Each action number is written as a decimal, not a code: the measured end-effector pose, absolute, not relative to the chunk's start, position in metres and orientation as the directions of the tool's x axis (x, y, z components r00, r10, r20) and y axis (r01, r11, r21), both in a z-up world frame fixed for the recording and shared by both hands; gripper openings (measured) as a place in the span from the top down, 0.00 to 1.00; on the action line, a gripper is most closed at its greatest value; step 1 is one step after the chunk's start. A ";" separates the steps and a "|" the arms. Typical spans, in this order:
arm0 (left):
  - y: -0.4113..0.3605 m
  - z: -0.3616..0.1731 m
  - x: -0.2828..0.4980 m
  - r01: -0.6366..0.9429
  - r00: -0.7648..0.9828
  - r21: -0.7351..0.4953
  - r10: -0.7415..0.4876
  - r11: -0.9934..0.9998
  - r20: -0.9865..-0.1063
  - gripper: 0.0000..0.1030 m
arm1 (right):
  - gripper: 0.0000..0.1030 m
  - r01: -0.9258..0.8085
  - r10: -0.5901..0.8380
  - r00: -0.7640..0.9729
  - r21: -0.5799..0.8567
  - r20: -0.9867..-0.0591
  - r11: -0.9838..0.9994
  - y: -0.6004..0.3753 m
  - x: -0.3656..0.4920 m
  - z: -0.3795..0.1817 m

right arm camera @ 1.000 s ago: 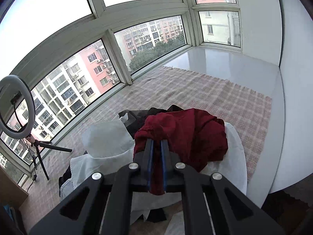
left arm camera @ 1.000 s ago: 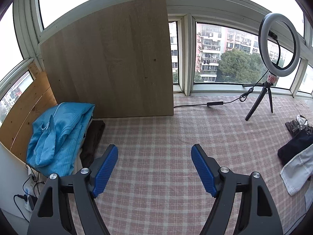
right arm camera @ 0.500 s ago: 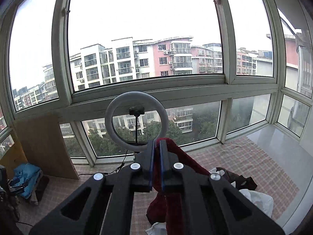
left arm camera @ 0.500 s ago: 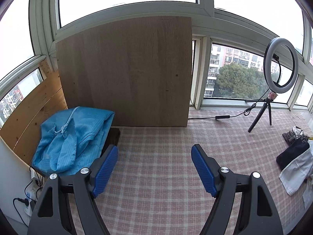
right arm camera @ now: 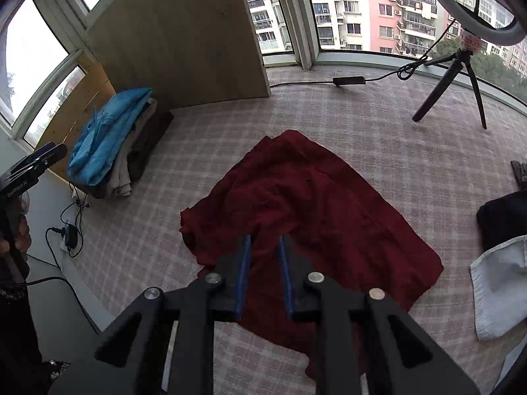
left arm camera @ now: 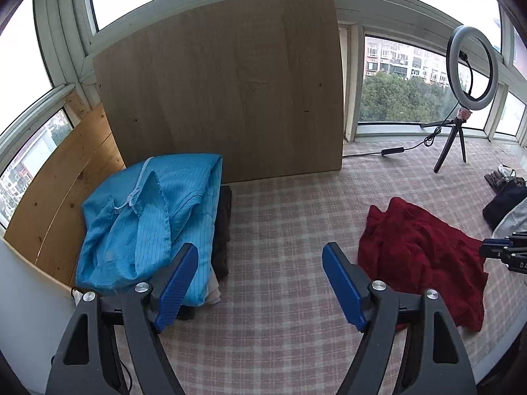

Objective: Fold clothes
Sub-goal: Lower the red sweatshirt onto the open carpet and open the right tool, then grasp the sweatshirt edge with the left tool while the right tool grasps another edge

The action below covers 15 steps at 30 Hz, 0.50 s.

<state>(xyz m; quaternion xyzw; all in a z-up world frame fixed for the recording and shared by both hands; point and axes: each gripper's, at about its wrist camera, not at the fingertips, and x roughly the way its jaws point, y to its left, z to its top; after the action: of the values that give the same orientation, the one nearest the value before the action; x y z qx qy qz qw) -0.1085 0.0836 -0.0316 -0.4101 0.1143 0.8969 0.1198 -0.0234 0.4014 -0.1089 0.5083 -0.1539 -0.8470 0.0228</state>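
Note:
A dark red garment (right arm camera: pixel 309 204) lies crumpled on the checked cloth surface (right arm camera: pixel 395 151); it also shows at the right in the left wrist view (left arm camera: pixel 425 253). My right gripper (right arm camera: pixel 265 243) hovers over its near part with the jaws a little apart and nothing pinched between them. My left gripper (left arm camera: pixel 260 256) is wide open and empty above bare cloth, between the red garment and a stack of folded clothes topped by a blue garment (left arm camera: pixel 145 227), which also shows in the right wrist view (right arm camera: pixel 105 138).
A wooden board (left arm camera: pixel 224 98) leans against the windows at the back. A ring light on a tripod (left arm camera: pixel 461 98) stands back right with its cable. A pile of dark and white clothes (right arm camera: pixel 500 263) lies at the right. Cables and a plug (right arm camera: pixel 66 233) hang at the left edge.
My right gripper swung the red garment from the pile to the middle of the cloth, laid it down and opened slightly. My left gripper tilted down and shifted left, staying open.

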 end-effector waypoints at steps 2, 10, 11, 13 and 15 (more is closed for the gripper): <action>0.109 -0.058 -0.120 -0.377 -0.577 0.082 0.165 -0.922 -0.800 0.26 | 0.55 -0.220 -0.055 -0.454 0.172 -0.889 -0.960 0.433 -0.014 -0.127; 0.229 -0.145 -0.168 -0.550 -0.466 0.140 0.163 -0.824 -0.870 0.26 | 0.53 -0.496 0.049 -0.336 0.133 -0.940 -0.858 0.536 0.002 -0.184; 0.235 -0.151 -0.178 -0.549 -0.467 0.148 0.155 -0.823 -0.871 0.26 | 0.53 -0.514 0.070 -0.321 0.111 -0.944 -0.851 0.540 0.001 -0.189; 0.246 -0.161 -0.198 -0.545 -0.465 0.160 0.138 -0.823 -0.875 0.26 | 0.53 -0.526 0.096 -0.305 0.084 -0.948 -0.846 0.544 -0.002 -0.199; 0.249 -0.174 -0.220 -0.536 -0.449 0.163 0.116 -0.828 -0.886 0.26 | 0.53 -0.533 0.058 -0.309 0.122 -0.949 -0.837 0.546 -0.005 -0.207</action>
<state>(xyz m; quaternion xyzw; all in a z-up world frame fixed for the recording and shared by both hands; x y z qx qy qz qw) -0.2203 0.2485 -0.1741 -0.4862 0.2159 0.8232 0.1981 -0.0047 0.5458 -0.2072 0.5563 -0.2133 -0.7805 -0.1893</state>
